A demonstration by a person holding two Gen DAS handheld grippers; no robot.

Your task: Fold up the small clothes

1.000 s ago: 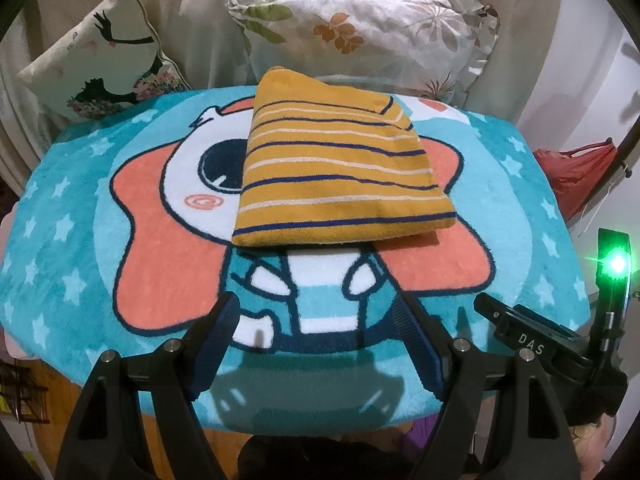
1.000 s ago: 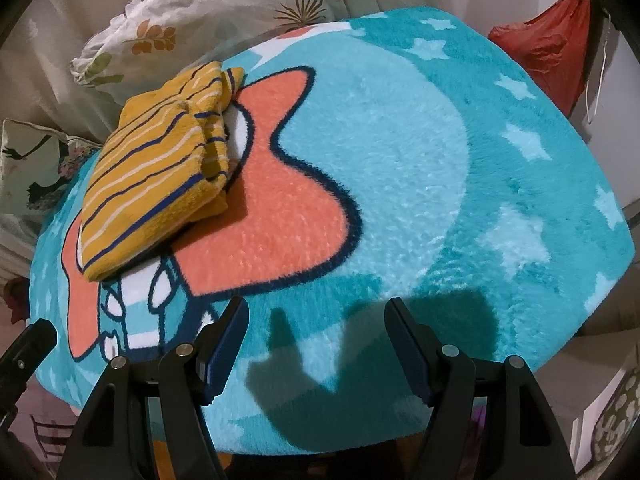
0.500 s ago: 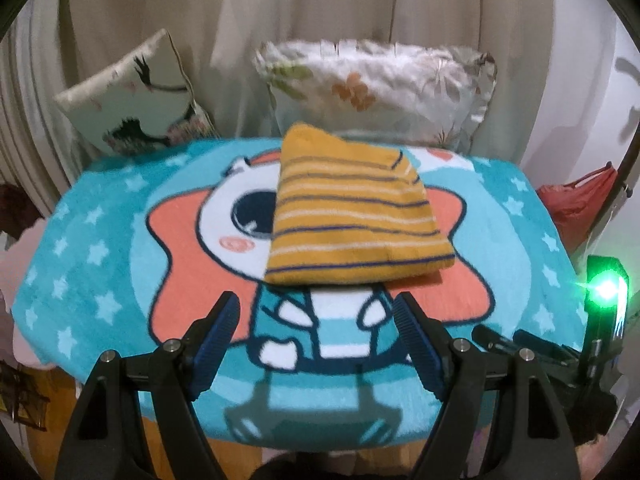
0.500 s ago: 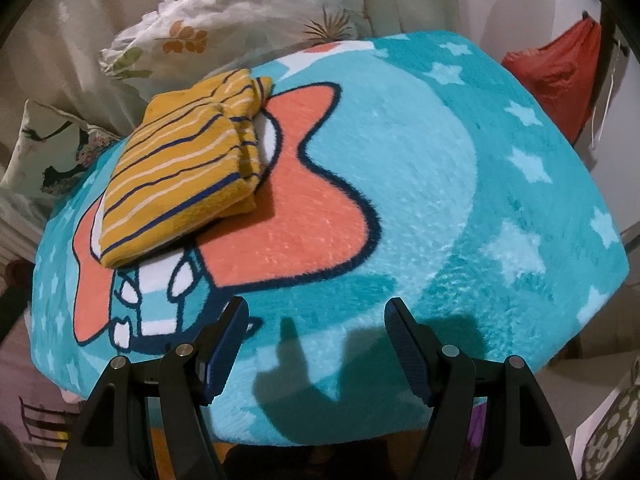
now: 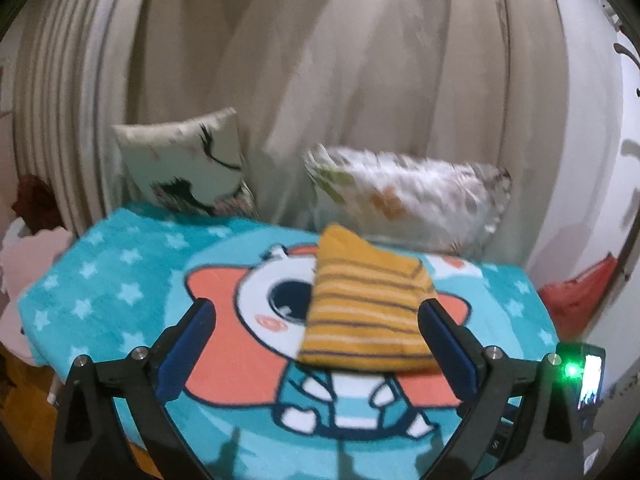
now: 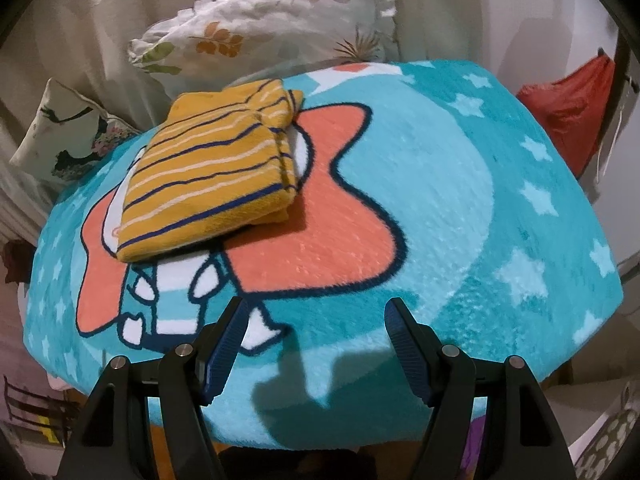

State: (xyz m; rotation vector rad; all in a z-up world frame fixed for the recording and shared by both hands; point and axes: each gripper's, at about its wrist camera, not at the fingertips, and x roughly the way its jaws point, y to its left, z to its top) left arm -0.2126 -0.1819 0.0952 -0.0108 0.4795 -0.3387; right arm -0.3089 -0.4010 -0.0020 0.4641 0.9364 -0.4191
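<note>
A folded yellow garment with blue and white stripes (image 5: 368, 312) lies on a teal cartoon blanket (image 5: 120, 288). It also shows in the right wrist view (image 6: 212, 172), left of centre on the blanket (image 6: 460, 200). My left gripper (image 5: 316, 344) is open and empty, held back near the blanket's front edge, apart from the garment. My right gripper (image 6: 316, 336) is open and empty, above the blanket's front edge, to the right of and nearer than the garment.
Two pillows (image 5: 188, 168) (image 5: 408, 208) lean against a curtain (image 5: 320, 80) behind the blanket. A red bag (image 6: 572, 108) hangs at the right. A device with a green light (image 5: 580, 376) sits beside my left gripper.
Both grippers have drawn back and lifted from the blanket, so the garment looks smaller and farther. The left view tilted up, showing more curtain. The garment has not moved.
</note>
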